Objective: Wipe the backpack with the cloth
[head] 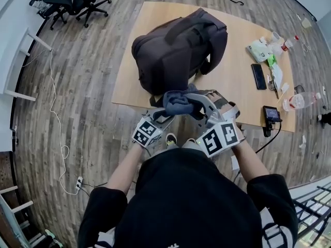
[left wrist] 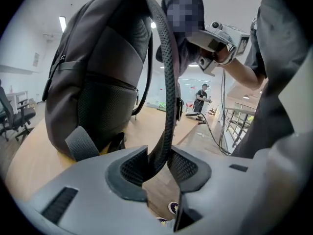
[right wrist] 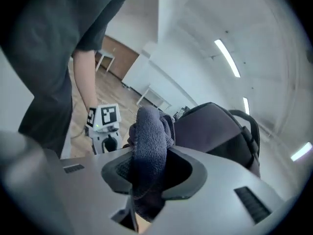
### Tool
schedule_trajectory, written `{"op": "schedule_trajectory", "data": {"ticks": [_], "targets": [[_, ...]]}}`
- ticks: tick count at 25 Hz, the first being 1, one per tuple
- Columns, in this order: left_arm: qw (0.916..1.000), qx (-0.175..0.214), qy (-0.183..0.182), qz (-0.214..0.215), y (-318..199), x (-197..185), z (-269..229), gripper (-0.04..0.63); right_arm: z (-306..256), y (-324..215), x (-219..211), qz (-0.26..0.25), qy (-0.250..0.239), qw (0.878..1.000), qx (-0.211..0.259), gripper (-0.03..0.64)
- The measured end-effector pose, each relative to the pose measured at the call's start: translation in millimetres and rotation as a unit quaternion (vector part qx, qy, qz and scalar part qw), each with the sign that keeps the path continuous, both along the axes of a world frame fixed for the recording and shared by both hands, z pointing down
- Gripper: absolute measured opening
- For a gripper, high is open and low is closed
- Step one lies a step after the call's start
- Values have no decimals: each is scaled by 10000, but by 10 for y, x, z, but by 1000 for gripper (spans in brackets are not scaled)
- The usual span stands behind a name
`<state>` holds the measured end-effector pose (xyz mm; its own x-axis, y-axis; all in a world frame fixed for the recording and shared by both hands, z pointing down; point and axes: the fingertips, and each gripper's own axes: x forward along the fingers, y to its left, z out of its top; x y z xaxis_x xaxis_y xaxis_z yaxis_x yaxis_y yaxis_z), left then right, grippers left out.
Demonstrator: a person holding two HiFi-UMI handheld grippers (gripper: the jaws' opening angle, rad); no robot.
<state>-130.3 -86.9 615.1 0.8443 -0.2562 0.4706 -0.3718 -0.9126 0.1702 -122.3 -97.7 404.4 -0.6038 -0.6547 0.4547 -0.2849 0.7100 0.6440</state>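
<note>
Backpack [head: 176, 50] stands upright close to the near left corner of a pale wooden table [head: 232, 81]. It is a rounded, bulging bag of dark grey woven fabric. In the left gripper view its side [left wrist: 98, 72] shows a black mesh pocket, smooth panels above it and a flat webbing loop low down.

A long shoulder strap [left wrist: 168, 82], padded and faced with open black mesh, arcs from the bag's top down into the left gripper [left wrist: 157, 168]. That gripper's two grey jaws have ribbed dark pads and stand partly closed on the strap, which is pinched between them and drawn fairly taut. In the head view the left gripper [head: 163, 112] sits just off the table's near edge, below the bag.

The cloth [right wrist: 149, 146] is dark blue with a looped, towel-like pile. It is bunched into a thick roll and clamped in the right gripper [right wrist: 151, 173], whose jaws are closed partway around the wad. Folds of it spill above and below the pads. Seen from the head view, the cloth [head: 178, 103] is a soft crumpled lump at the tip of the right gripper [head: 192, 100], just beside the backpack's lower near side at the table's near edge. Whether it touches the bag I cannot tell.

Toward the table's right edge lie a flat black phone [head: 258, 76], a white soft packet [head: 257, 49] and a clear plastic bottle [head: 302, 101] on its side. The floor [head: 88, 87] is grey-brown wood plank.
</note>
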Motion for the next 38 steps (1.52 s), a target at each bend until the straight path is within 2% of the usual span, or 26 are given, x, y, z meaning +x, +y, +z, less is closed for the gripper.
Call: {"op": "schedule_trajectory", "data": {"ticks": [2, 4, 9, 15, 20, 23, 29, 34, 38], "targets": [[9997, 8, -4, 234, 118, 46, -13, 93, 27, -158, -56, 204, 291, 9986, 389, 112], [9990, -40, 103, 436, 255, 83, -3, 54, -156, -377, -46, 414, 265, 9962, 725, 112], [9940, -466, 872, 467, 447, 151, -199, 46, -797, -740, -79, 406, 392, 9851, 1623, 112], [9876, -740, 1259, 573, 700, 205, -318, 46, -1287, -901, -72, 534, 276, 9784, 1979, 112], [9790, -1112, 1584, 640, 965, 265, -444, 46, -1178, -852, -68, 590, 4, 9851, 1616, 112], [9747, -1279, 1773, 462, 1071, 270, -483, 46, -934, -726, -31, 538, 4, 9897, 1325, 110], [9718, -1233, 2005, -113, 1017, 228, -642, 46, -39, -477, -71, 324, 179, 9992, 153, 110], [9711, -1138, 2077, -303, 984, 188, -780, 46, 401, -224, -102, 447, -197, 9958, -770, 110], [9704, -1127, 2077, -498, 1021, 172, -735, 46, 582, 96, -126, 493, -497, 9897, -1249, 110]]}}
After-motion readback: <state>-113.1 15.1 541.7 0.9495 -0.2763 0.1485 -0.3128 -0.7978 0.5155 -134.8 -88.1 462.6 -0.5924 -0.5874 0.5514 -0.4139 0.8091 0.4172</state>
